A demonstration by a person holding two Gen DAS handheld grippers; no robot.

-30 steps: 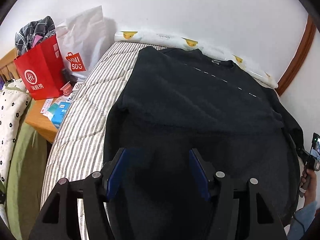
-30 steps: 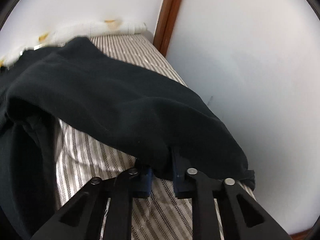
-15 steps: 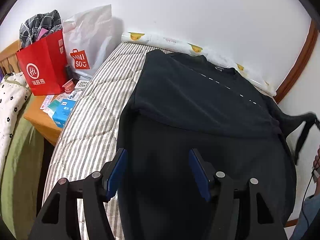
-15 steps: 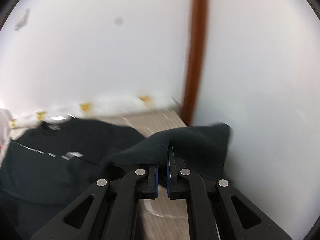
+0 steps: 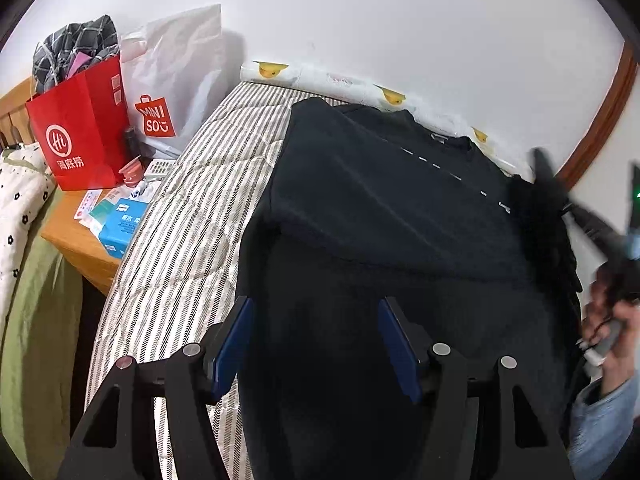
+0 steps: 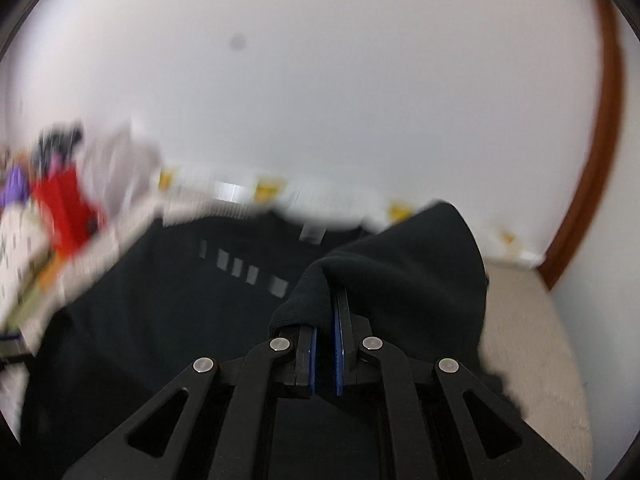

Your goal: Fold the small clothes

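Note:
A black sweatshirt lies flat on the striped bed cover, neck toward the wall, with its left sleeve folded over the chest. My left gripper hovers open over the lower body of the sweatshirt, with nothing pinched between its blue pads. My right gripper is shut on the cuff end of the other black sleeve and holds it lifted above the sweatshirt's chest. In the left wrist view that raised sleeve shows blurred at the right, above a person's hand.
A red paper bag and a white shopping bag stand on a wooden bedside table with a blue box. A rolled white cloth with yellow ducks lines the wall. A brown door frame stands at the right.
My right gripper has swung the sleeve up from the bed's right edge and leftward over the sweatshirt. The left gripper has stayed open in place.

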